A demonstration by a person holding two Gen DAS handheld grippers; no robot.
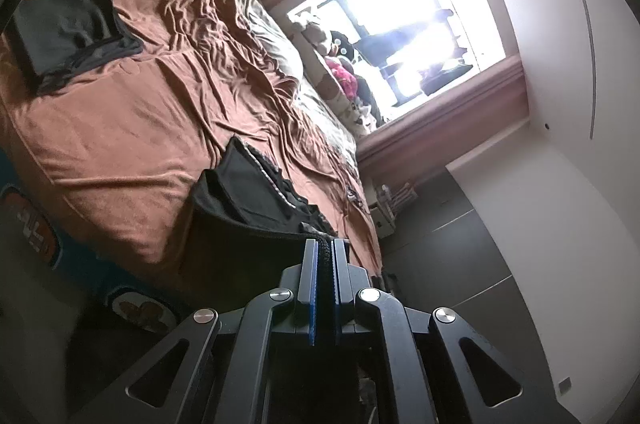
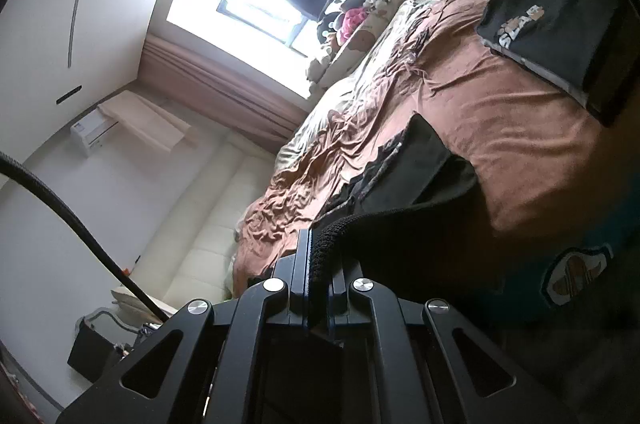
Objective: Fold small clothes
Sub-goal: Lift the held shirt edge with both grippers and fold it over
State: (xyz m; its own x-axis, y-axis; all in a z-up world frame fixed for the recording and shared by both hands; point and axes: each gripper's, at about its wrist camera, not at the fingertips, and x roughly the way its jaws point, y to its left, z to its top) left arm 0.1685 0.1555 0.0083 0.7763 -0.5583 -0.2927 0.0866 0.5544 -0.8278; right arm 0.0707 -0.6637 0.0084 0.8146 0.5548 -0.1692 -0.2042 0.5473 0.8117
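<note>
Pinching black garment (image 1: pixel 256 224) hem: left claw (image 1: pixel 326 264), right claw (image 2: pixel 318 264) both clamped, edge stretched above bed (image 1: pixel 132 128) (likely for fold).

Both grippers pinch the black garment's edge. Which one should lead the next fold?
Neither clearly. Left gripper and right gripper are both shut on the black knit garment, which hangs over the brown bedspread. Probably move both together.

Bare brown blanket (image 1: pixel 132 144) lies free mid-left; a folded dark pile (image 1: pixel 68 32) blocks the upper left corner.
</note>
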